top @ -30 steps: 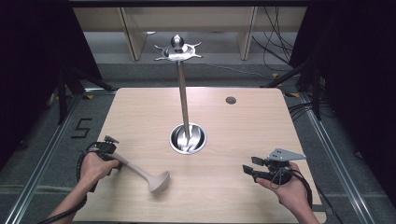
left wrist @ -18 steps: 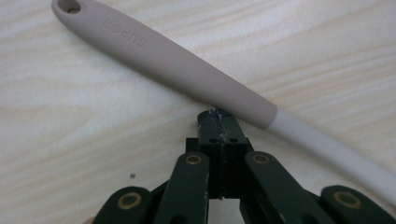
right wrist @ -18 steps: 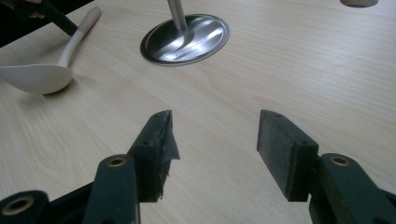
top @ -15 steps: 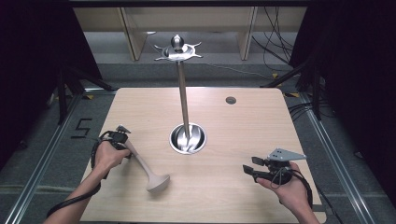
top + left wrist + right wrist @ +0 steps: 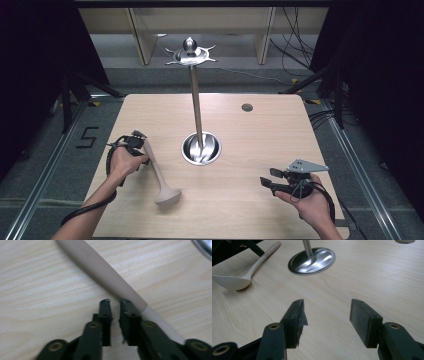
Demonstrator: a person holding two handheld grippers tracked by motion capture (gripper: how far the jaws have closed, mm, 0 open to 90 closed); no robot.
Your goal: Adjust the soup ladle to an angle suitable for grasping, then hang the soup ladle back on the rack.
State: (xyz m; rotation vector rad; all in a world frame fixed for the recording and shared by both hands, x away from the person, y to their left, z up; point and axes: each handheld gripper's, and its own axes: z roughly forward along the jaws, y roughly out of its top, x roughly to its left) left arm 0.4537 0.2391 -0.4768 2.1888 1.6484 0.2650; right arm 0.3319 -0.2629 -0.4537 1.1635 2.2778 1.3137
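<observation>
Here, a ladle (image 5: pixel 161 176) lies handle away, bowl toward the person.
Left gripper (image 5: pixel 114 302) fingers nearly together beside its handle; right gripper (image 5: pixel 326 312) fingers wide apart, empty.

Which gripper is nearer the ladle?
Left. The left gripper is at the ladle handle's end; the right gripper sits well off to its right, fingers open.

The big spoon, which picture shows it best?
The high view: the whole ladle lies on the table, handle to bowl. The right gripper view also shows most of it, at its top left. The left gripper view shows just part of the handle beside the left gripper.
</observation>
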